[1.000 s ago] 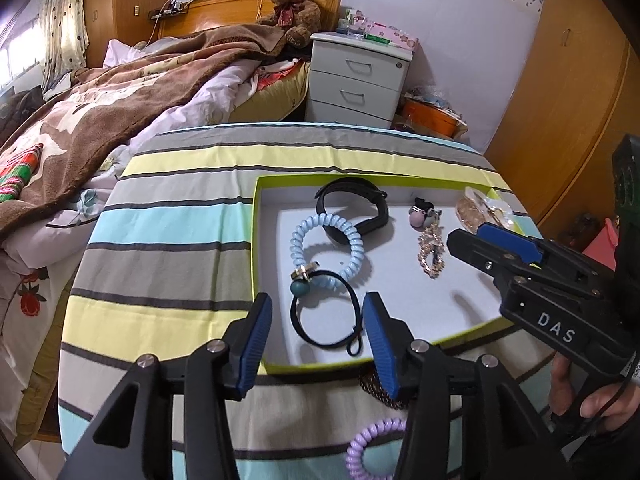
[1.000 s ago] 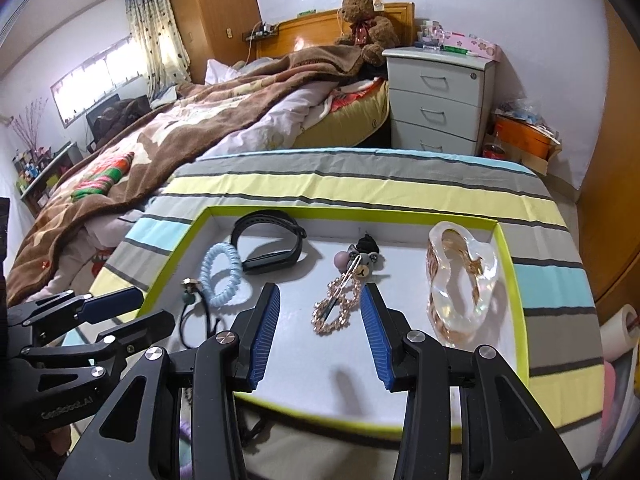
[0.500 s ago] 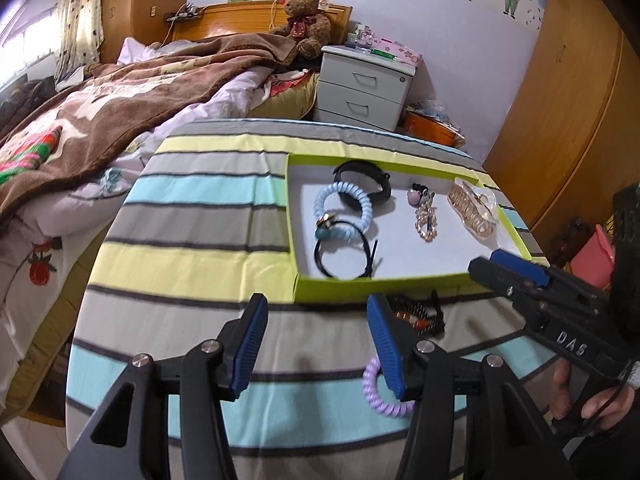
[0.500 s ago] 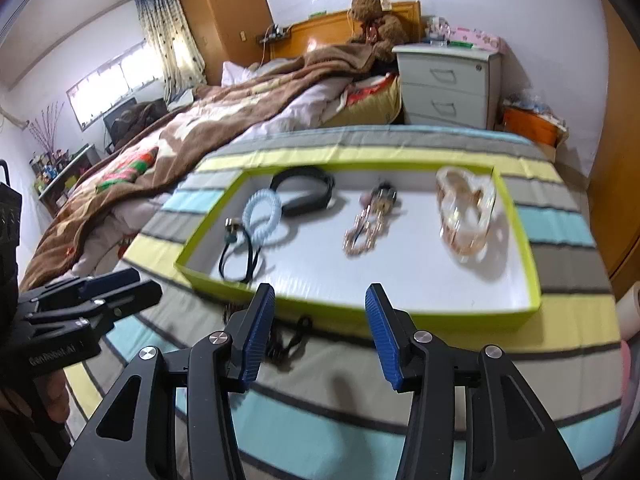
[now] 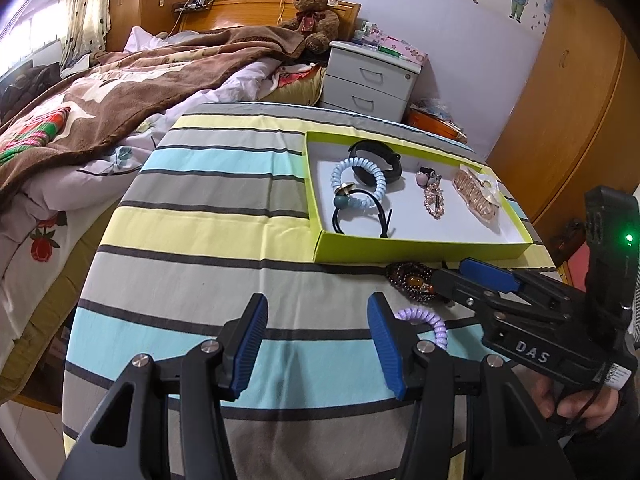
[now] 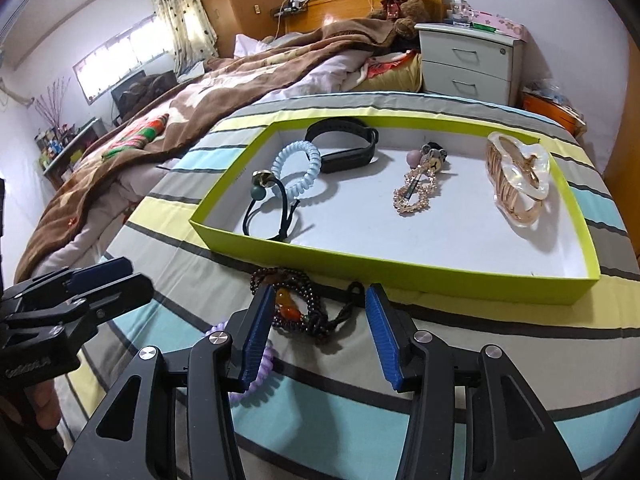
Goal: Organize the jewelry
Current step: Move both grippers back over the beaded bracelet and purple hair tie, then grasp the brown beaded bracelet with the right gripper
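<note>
Below the shallow lime-green cardboard tray (image 6: 384, 270), near the middle of the right wrist picture, lies a dark brown bead bracelet with an orange stone (image 6: 298, 302) on the striped cloth. The right gripper (image 6: 316, 330) hangs over it with its blue pads wide apart and holds nothing. The step looks like picking up this bracelet for the tray. Next the pads need to go down around the beads and squeeze.

A purple coil hair tie (image 5: 424, 320) lies just beside the beads, at lower right in the left wrist picture, partly hidden by a pad. It could get pinched too.

The left gripper (image 5: 316, 346) is wide and holds nothing, low in its picture over the cloth.

Inside the tray sit a black wristband (image 6: 344, 144), a pale blue coil hair tie (image 6: 298, 170), a black elastic loop with a teal bead (image 6: 268, 210), a pink beaded charm (image 6: 418, 190) and a clear gold hair claw (image 6: 518, 178). The tray's near wall stands between the beads and the white floor.
</note>
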{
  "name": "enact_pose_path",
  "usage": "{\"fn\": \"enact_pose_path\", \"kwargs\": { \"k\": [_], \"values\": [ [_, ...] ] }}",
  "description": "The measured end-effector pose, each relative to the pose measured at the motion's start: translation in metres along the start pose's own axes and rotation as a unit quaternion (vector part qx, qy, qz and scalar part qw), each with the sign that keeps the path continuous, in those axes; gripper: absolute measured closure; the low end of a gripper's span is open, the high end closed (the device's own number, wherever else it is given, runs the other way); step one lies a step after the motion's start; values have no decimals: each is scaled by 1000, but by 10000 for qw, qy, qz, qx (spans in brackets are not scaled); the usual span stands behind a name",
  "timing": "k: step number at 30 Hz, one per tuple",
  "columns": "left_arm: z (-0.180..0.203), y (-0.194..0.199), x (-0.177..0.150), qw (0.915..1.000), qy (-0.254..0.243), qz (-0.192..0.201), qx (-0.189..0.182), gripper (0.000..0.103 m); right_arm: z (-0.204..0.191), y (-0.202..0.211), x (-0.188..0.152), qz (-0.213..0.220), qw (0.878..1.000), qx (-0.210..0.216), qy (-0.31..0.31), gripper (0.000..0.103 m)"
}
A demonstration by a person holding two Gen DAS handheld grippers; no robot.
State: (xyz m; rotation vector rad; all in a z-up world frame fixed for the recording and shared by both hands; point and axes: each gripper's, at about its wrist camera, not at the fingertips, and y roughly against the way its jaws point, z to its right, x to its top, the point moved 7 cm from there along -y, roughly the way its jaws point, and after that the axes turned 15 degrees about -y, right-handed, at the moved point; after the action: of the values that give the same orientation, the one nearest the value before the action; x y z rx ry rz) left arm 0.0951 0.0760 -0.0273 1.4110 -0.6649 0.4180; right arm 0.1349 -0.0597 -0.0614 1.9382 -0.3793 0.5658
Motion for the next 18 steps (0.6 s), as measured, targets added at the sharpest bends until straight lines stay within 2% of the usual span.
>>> {"fn": "enact_pose_path", "kwargs": {
  "k": [2, 4, 9, 18],
  "values": [
    [-1, 0, -3, 10000, 13, -3, -12, 49, 0, -4, -1, -54, 10000, -27, -7, 55],
    [-2, 0, -4, 10000, 9, -18, -31, 49, -3, -7, -2, -113, 9999, 23, 39, 61],
    [-3, -1, -6, 10000, 36, -27, -52, 49, -8, -8, -6, -181, 9997, 59, 182, 70],
    [-3, -2, -8, 9999, 65, -59, -57, 49, -14, -13, -7, -319, 9977, -107, 592, 71]
  ]
}}
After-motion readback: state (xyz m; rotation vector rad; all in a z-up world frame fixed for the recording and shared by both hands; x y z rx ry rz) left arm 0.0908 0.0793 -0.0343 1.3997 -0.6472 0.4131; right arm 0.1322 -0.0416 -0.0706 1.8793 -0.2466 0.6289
